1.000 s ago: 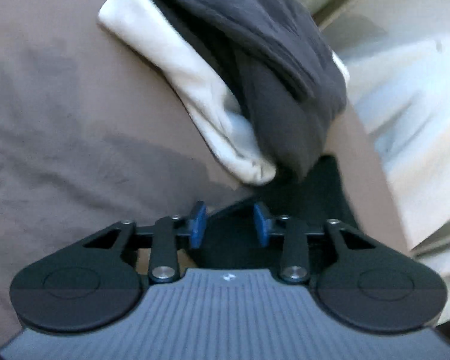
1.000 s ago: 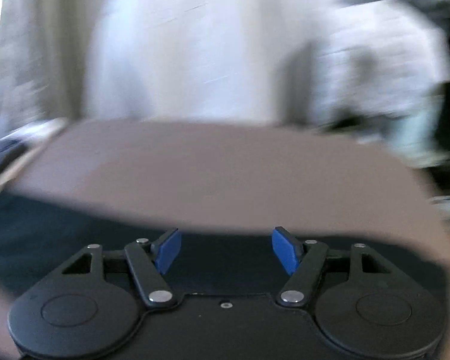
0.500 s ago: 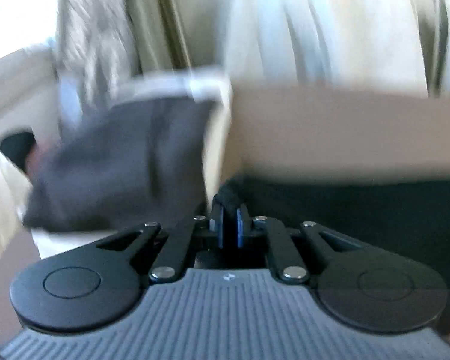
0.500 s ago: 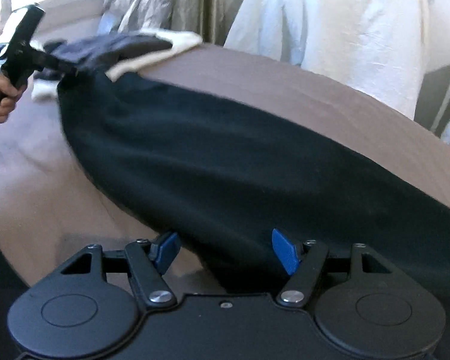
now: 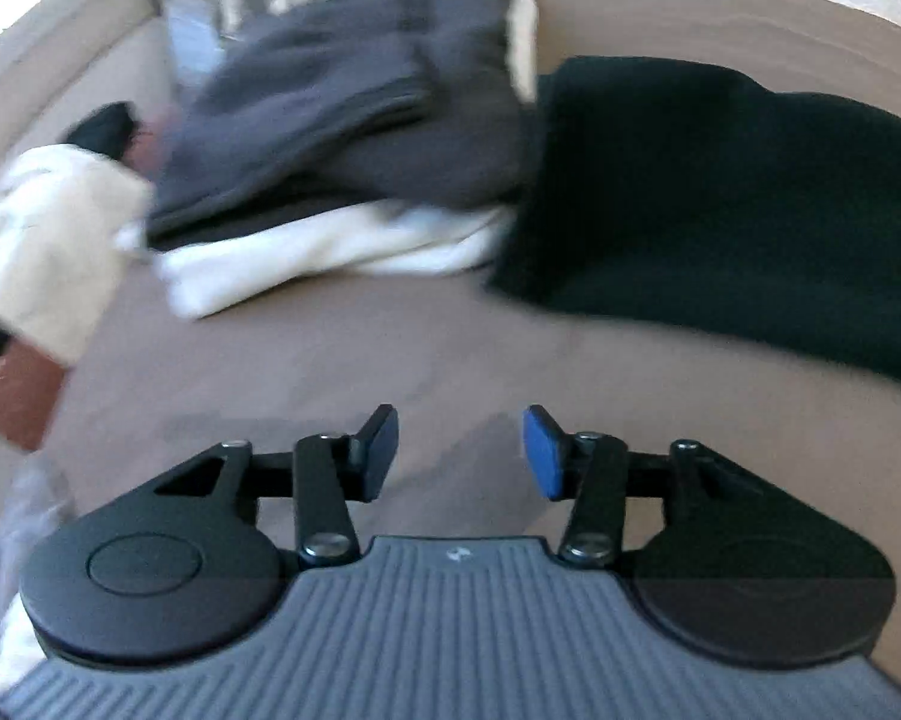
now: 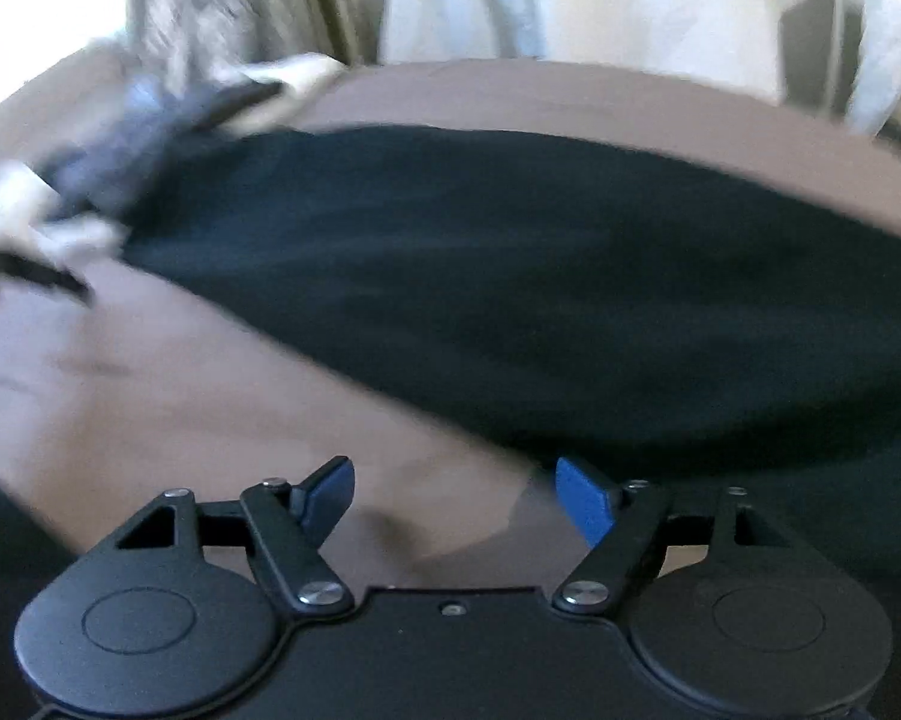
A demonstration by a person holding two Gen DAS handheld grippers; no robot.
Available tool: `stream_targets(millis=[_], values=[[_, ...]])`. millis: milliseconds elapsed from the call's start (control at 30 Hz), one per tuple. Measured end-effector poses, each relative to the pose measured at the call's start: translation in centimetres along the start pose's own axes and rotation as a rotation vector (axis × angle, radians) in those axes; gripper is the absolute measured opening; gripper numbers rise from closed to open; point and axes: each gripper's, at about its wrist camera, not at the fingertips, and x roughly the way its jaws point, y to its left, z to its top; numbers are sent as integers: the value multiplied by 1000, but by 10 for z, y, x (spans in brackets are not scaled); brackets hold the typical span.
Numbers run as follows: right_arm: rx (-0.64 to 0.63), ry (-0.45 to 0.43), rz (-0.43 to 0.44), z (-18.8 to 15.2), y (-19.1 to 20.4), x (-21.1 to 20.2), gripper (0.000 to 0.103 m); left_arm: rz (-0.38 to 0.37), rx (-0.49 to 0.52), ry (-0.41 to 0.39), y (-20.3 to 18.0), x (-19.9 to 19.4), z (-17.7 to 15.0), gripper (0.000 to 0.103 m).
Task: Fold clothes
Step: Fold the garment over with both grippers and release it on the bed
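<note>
1. My left gripper (image 5: pixel 461 450) hovers over bare brown sheet (image 5: pixel 342 360). Jaws about half apart and opening, nothing betw the blue pads (image 5: pixel 543 459); they touch no cloth.
2. My right gripper (image 6: pixel 455 495) is wider apart, jaws opening too. Only brown sheet betw the pads; black garment (image 6: pixel 540 312) edge sits just past the right pad, not gripped.
3. Black garment lies flat-ish across the bed, long dark shape. In left view it's (image 5: pixel 720 210) at right, well ahead of the gripper.
4. Folded pile at its left end: dark grey garment (image 5: pixel 354 102) on top of a white garment (image 5: pixel 330 252). Pile touches/overlaps the black garment's end. Blurry, so can't tell which lies over which.
5. More white cloth (image 5: pixel 42 234) at far left of left view, apart from pile; a reddish-brown patch below it, can't ID.
6. Bkgd in right view: pale curtain (image 6: pixel 600 0) and beige curtain (image 6: pixel 306 0) behind the bed.
7. Writing/brands: none readable. Small pale mark on the left gripper's ribbed grey body (image 5: pixel 450 630), too small to read.
</note>
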Motion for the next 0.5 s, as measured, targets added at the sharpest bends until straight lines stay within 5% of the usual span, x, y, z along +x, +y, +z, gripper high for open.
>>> stream_targets(millis=[133,267,400,500], values=[[64,18,268,-11,40,-15,78,-66,-57,-66,26,-50,-32,72],[7,174,518,-26,90,-10,78,-197,-162,-43,42,-79,-65,81],[-142,301,612,-42,147,-3,79,-229,-254,-37,52,-99,-100,82],[-295,385,662,-57,183,-3,79,-183,-319,-45,70,-110,-130,82]])
